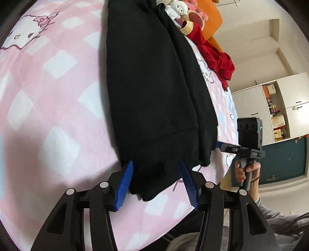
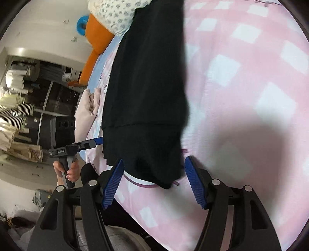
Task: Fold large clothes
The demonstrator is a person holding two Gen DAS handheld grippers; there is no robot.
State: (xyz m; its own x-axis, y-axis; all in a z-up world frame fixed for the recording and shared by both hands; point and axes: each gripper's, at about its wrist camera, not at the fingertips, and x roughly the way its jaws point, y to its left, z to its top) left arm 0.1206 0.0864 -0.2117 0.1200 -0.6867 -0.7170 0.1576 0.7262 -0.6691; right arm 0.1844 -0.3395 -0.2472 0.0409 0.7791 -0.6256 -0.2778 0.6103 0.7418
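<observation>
Two claws: both stand apart at the hem of a black garment [image 1: 154, 92] lying lengthwise on the pink checked bed [image 1: 58, 92].
Left wrist view: your left claw [image 1: 156, 185] has its blue pads spread about halfway, the hem corner lying between them but not pinched; a red garment [image 1: 216, 59] and soft toys [image 1: 175, 9] lie beyond, well apart.
Right wrist view: your right claw [image 2: 154, 181] is spread wider, the other hem corner [image 2: 164, 173] between the pads, untouched.
Step in hand: by the look of it, lining up to take the bottom edge, one corner per claw.
Next move: it likely calls for closing both claws on the hem together, then carrying it up toward the collar end evenly.
</observation>
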